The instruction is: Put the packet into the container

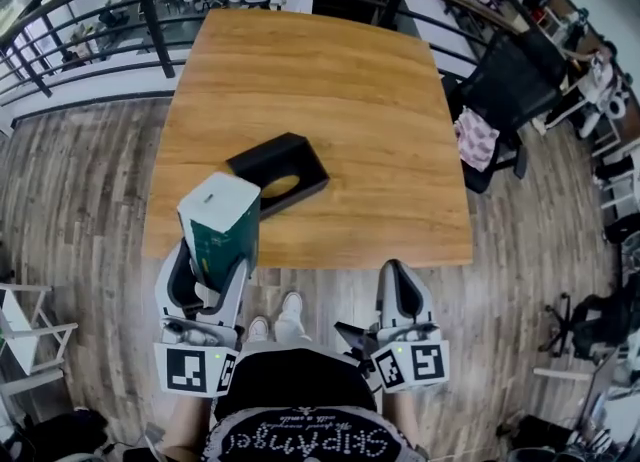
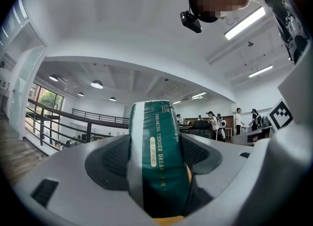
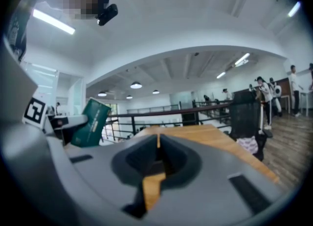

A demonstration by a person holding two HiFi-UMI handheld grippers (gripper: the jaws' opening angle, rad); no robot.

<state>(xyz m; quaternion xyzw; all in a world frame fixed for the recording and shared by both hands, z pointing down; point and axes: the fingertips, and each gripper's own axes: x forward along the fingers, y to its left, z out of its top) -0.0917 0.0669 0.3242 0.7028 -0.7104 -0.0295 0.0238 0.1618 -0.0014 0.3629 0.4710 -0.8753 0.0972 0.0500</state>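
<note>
Plank floor with a square wooden table [image 1: 330, 90]; black metal railing [image 1: 150, 0] beyond its far edge.

Item 1: low black rectangular container [image 1: 278, 172] with an oval opening, lying left of the table's centre, toward the near edge. Item 2: green-and-white box-shaped packet [image 1: 220, 220], held on end over the near left corner of the table, just short of the container. Left gripper [image 1: 212, 260]: jaws clamped on both sides of the packet [image 2: 157, 161]. Right gripper [image 1: 400, 275]: at the near edge, right part, jaws pressed together with nothing between them [image 3: 157, 144]. Item 3: black chair [image 1: 510, 85] at the right edge, with a pink patterned cloth [image 1: 477, 138].
</note>
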